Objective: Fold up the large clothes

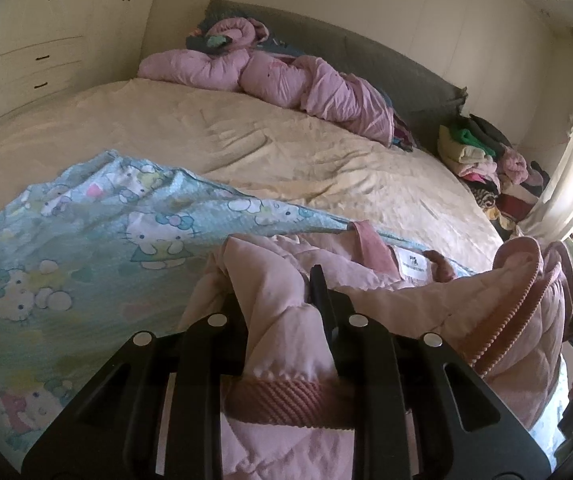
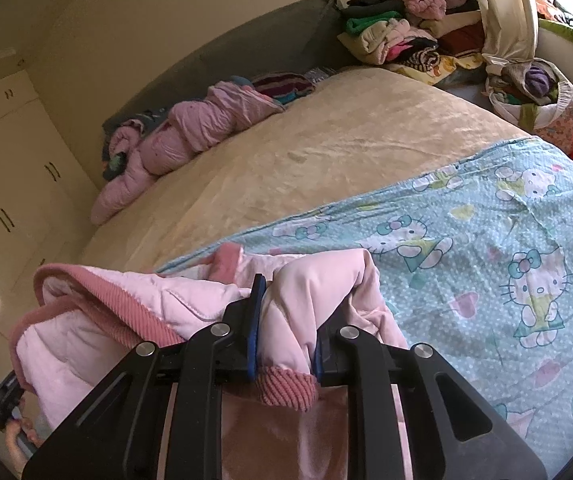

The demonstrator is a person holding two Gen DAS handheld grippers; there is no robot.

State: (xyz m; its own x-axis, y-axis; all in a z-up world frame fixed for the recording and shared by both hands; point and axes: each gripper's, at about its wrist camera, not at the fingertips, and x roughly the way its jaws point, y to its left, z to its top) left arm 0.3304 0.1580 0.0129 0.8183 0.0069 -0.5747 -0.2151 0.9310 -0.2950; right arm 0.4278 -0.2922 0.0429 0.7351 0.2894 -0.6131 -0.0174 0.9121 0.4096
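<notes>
- Now both tongs, left (image 1: pixel 282 320) and right (image 2: pixel 286 320), are clamping the pink jacket (image 1: pixel 406 300) by its ribbed hem.
- Jacket is stretching sideways between them, equally near, above the blue sheet (image 2: pixel 486 260) lying ahead.

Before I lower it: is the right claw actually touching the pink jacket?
Touching. The right wrist view shows the right claw shut on the pink jacket, its padded fabric and ribbed cuff bunched between the two fingers.

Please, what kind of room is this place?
Most likely a home bedroom: a large bed with a grey headboard, a built-in wardrobe with drawers beside it, and piles of clothes near the window curtain.
</notes>
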